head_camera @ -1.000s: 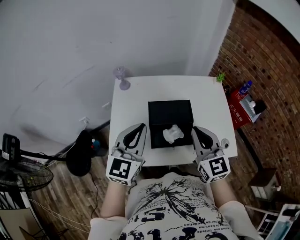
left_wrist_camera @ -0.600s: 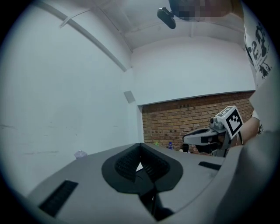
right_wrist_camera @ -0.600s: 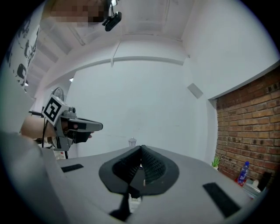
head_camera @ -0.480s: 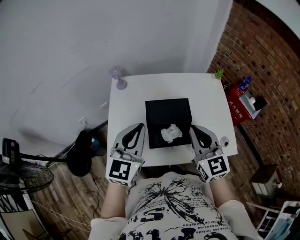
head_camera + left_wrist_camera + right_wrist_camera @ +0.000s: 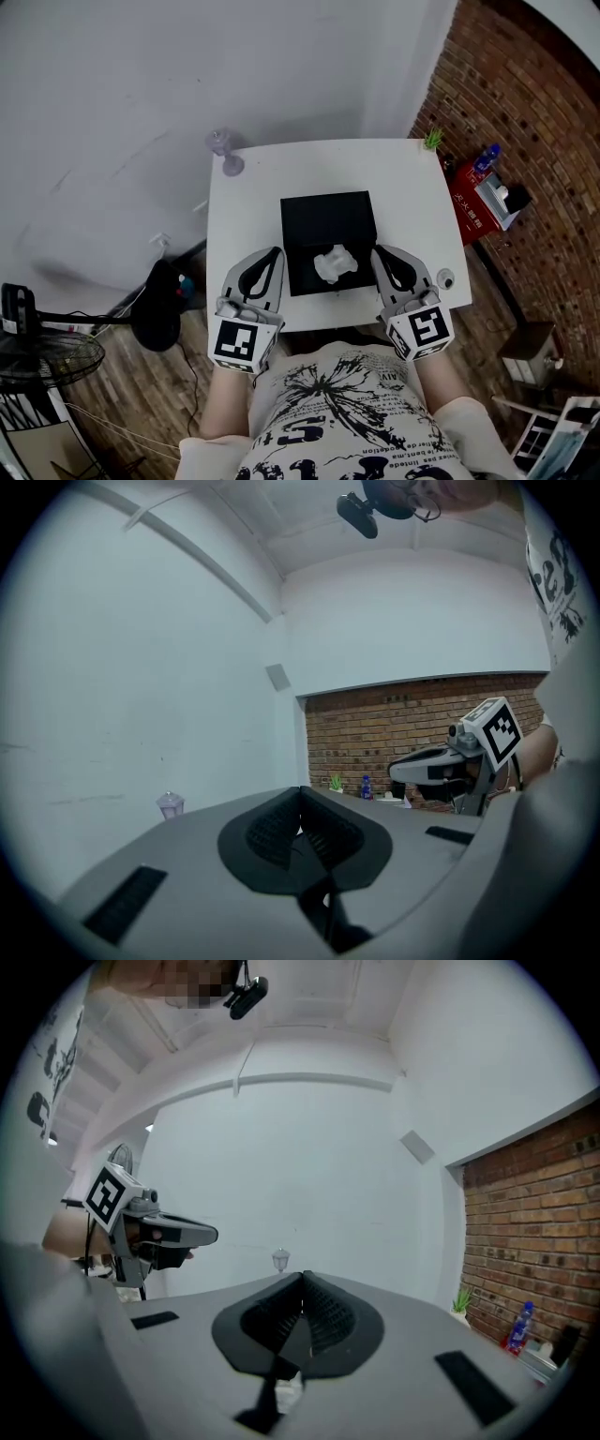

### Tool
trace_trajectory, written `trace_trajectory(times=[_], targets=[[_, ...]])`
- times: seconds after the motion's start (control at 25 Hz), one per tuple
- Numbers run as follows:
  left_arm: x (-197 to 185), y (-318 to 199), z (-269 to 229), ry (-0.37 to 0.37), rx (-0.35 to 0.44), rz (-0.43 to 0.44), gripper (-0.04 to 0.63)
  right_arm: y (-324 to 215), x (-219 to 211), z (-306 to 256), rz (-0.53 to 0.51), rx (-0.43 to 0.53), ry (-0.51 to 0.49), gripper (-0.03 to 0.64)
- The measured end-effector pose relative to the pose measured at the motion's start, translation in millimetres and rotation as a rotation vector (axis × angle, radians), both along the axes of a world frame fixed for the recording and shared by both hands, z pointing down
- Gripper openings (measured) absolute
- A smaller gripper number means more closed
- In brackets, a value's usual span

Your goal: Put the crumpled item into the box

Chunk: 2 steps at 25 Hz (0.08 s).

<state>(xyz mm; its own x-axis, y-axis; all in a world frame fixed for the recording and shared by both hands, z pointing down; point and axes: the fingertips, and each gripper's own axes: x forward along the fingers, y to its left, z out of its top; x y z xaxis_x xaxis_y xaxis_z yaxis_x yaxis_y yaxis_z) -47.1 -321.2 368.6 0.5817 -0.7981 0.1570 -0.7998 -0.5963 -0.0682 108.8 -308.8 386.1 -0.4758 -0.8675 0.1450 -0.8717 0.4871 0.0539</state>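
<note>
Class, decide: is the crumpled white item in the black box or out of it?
In: the crumpled item lies inside the box, near its front wall.

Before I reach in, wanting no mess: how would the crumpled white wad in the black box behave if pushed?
The crumpled wad looks thin and creased: probably light, squashing easily. Its lumpy shape would likely skid, not roll.

White table (image 5: 253,187), small plant (image 5: 432,140), floor fan (image 5: 45,354)
</note>
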Motion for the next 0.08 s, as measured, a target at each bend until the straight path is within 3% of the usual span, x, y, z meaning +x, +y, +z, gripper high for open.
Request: trace_trajectory(times=[0.08], targets=[[4.4, -1.8, 2.7, -0.004, 0.002, -0.001, 0.013, -2.3, 4.6, 1.4, 0.002, -0.002, -0.003, 0.014]])
